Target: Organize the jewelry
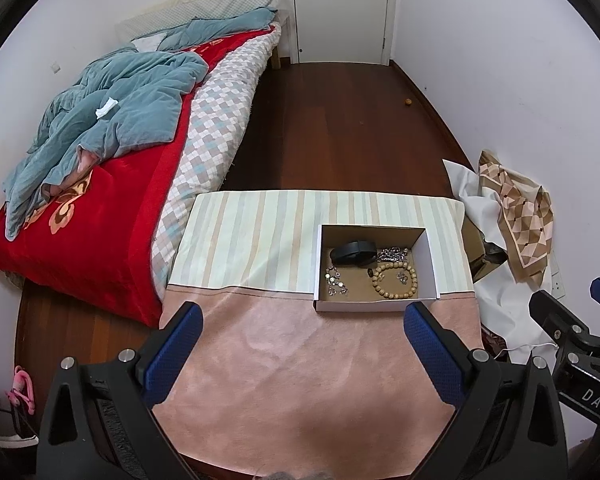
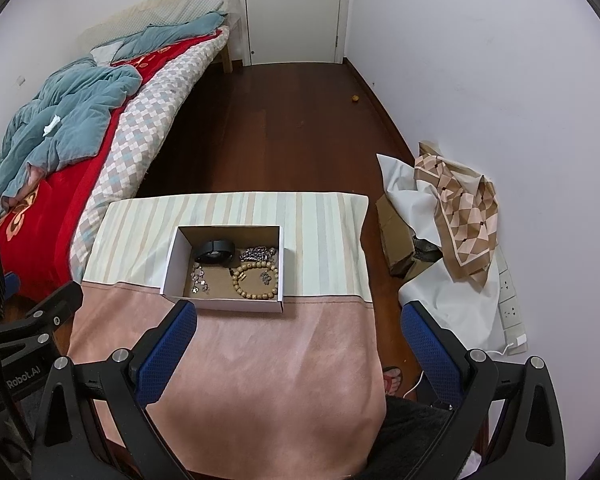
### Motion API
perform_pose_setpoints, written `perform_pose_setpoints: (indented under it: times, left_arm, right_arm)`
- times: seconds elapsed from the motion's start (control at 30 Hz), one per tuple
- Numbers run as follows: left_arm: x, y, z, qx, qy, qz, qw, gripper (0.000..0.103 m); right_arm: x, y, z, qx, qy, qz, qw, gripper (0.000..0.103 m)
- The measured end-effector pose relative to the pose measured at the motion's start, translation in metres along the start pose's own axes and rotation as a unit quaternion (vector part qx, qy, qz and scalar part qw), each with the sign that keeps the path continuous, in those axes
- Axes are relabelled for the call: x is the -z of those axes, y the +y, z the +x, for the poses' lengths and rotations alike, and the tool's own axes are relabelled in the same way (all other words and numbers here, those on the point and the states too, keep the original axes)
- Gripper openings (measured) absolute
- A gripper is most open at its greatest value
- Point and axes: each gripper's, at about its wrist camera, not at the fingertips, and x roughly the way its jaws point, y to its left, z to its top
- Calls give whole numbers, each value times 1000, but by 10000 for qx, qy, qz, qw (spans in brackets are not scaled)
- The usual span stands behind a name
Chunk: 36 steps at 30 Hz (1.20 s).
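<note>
A white open box (image 1: 360,305) (image 2: 172,264) stands on the cloth-covered table (image 1: 284,356) (image 2: 268,360). Inside lie a wooden bead bracelet (image 1: 394,280) (image 2: 256,276), a black band (image 1: 354,253) (image 2: 215,252), a silver chain (image 1: 392,255) (image 2: 258,255) and small silver charm pieces (image 1: 336,280) (image 2: 199,278). My left gripper (image 1: 303,316) is open and empty, held above the pink cloth just short of the box. My right gripper (image 2: 299,314) is open and empty, near the box's front right corner; its right finger (image 2: 432,352) hangs past the table's right edge.
A bed with red blanket (image 1: 100,216) (image 2: 60,196) borders the table's left. Cardboard box, white sheet and patterned scarf (image 1: 520,216) (image 2: 460,216) lie on the floor to the right, with a wall power strip (image 2: 510,308). Dark wood floor (image 1: 340,128) leads to a door.
</note>
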Motion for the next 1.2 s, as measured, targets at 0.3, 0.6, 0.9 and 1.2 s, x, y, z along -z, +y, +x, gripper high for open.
perform_pose_setpoints:
  times: [0.3, 0.6, 0.9, 1.2]
  left_arm:
    - [2, 2, -1, 1, -37, 13, 10000, 103]
    - [3, 1, -1, -2, -35, 15, 10000, 103]
    - [3, 2, -4, -32, -81, 9, 10000, 103]
    - [3, 2, -4, -25, -77, 19, 10000, 103]
  right_arm:
    - [0, 0, 0, -5, -1, -3, 10000, 103]
    - [0, -1, 0, 6, -5, 3, 10000, 103]
    - [0, -1, 0, 16, -18, 6, 10000, 103]
    - [0, -3, 0, 0, -20, 14, 10000, 103]
